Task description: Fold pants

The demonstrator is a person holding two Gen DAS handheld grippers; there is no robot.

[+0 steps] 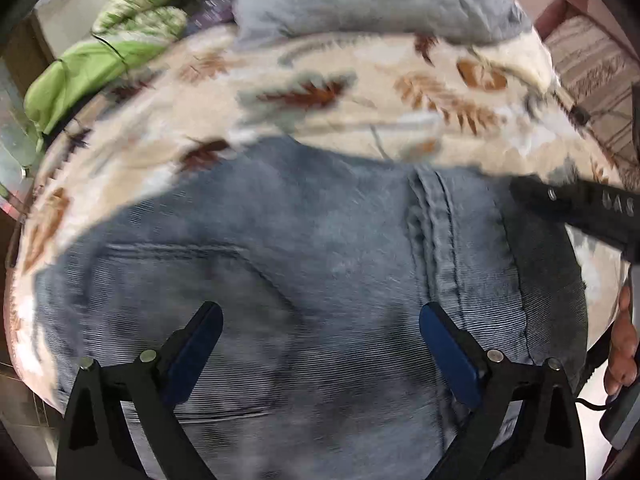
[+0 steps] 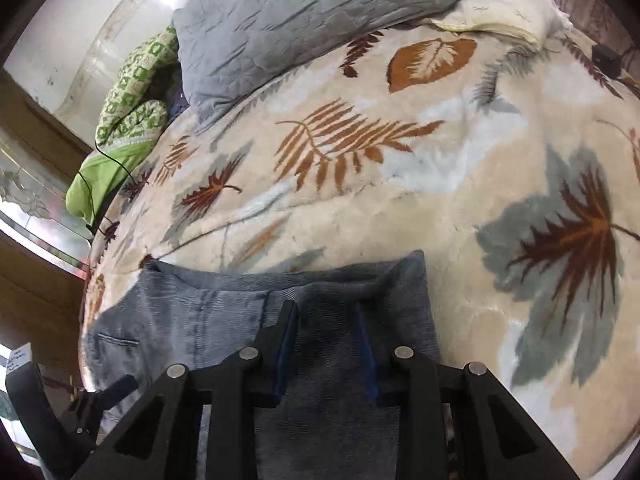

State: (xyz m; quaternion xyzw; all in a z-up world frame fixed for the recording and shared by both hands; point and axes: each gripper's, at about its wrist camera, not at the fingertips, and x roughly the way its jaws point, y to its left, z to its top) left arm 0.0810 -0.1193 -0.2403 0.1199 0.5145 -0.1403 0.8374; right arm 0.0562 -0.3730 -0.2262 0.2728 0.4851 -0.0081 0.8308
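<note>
Blue-grey denim pants [image 1: 300,240] lie spread on a cream blanket with a leaf print [image 1: 360,92]. My left gripper [image 1: 320,312] hovers over them, its blue-padded jaws wide open with nothing pinched. In the right wrist view, my right gripper [image 2: 325,310] is shut on a thick bunch of the pants [image 2: 224,312] near their far edge, and the cloth fills the gap between its pads. The right gripper's black body [image 1: 580,200] reaches in from the right in the left wrist view, with a person's hand [image 1: 624,340] behind it.
A grey quilt [image 2: 300,20] is heaped at the far end of the bed. Green patterned bedding [image 2: 132,92] and a thin black cable [image 2: 108,156] lie at the far left edge. The leaf blanket [image 2: 400,200] stretches bare beyond and to the right of the pants.
</note>
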